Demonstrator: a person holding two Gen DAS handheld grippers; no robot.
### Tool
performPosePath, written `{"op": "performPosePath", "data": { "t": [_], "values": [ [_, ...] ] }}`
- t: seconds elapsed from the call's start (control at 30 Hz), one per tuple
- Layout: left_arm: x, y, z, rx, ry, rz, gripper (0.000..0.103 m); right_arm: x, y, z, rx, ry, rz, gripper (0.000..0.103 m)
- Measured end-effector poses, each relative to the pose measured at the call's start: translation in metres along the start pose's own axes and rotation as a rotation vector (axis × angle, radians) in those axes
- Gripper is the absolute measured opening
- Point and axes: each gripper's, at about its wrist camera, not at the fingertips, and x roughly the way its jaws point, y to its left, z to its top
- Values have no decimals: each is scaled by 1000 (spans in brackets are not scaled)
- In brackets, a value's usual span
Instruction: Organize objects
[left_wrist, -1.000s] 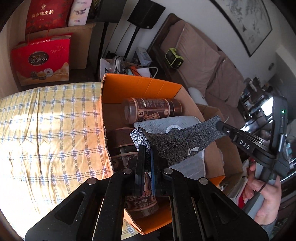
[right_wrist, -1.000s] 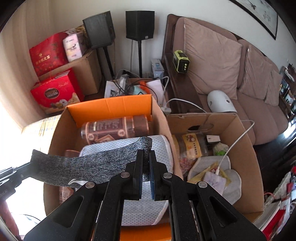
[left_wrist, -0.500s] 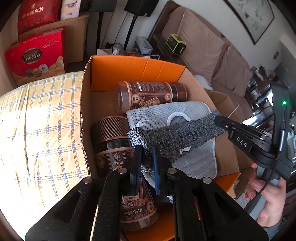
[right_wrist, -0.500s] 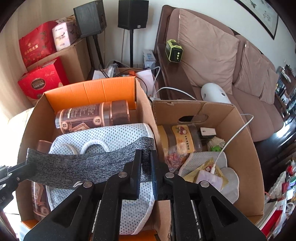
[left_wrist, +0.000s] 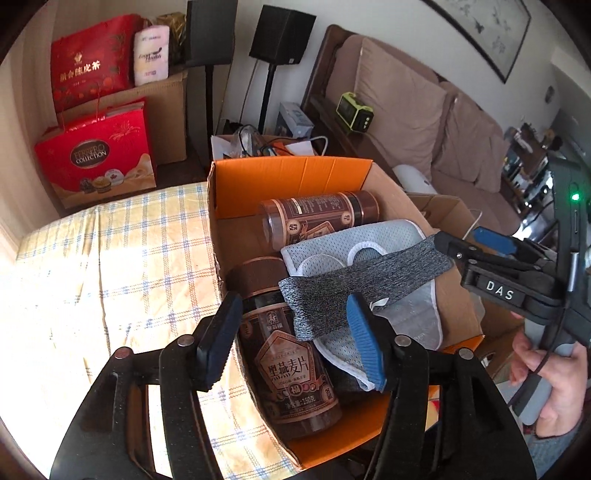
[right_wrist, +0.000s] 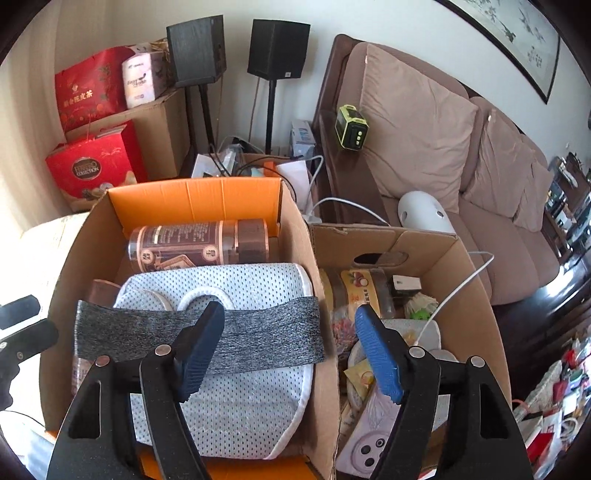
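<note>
Right wrist, speckled grey knit band (right_wrist: 207, 338), flat across perforated mesh pad (right_wrist: 236, 284)

Right gripper (right_wrist: 290, 347), fingers (right_wrist: 378, 354) spread wide, empty. Below: orange-lined cardboard box (right_wrist: 192, 197) containing grey knit band (right_wrist: 258, 336) draped across white mesh pad (right_wrist: 236, 402), brown jar (right_wrist: 195, 243) lying behind. Adjoining second cardboard box (right_wrist: 439, 243) holds yellow-labelled jar (right_wrist: 360, 291) and white cable (right_wrist: 454, 291). Beyond: brown sofa (right_wrist: 480, 177).

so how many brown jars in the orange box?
2: one jar lying along the box's back wall, another jar at its left side beside the mesh pad. More may hide underneath.
</note>
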Motion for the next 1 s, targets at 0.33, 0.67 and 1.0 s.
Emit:
{"op": "performPosePath", "data": {
  "t": [0.33, 0.67, 1.0],
  "values": [
    [-35, 33, -17, -37, -58, 49, 94, -36, 25, -13, 10, -72, 93, 87],
    [-57, 67, -39, -101, -96, 89, 103, -47, 54, -40, 8, -109, 133, 90],
    [-85, 86, -80, -91, -173, 177, 103, -62, 84, -63, -12, -157, 153, 101]
  ]
}}
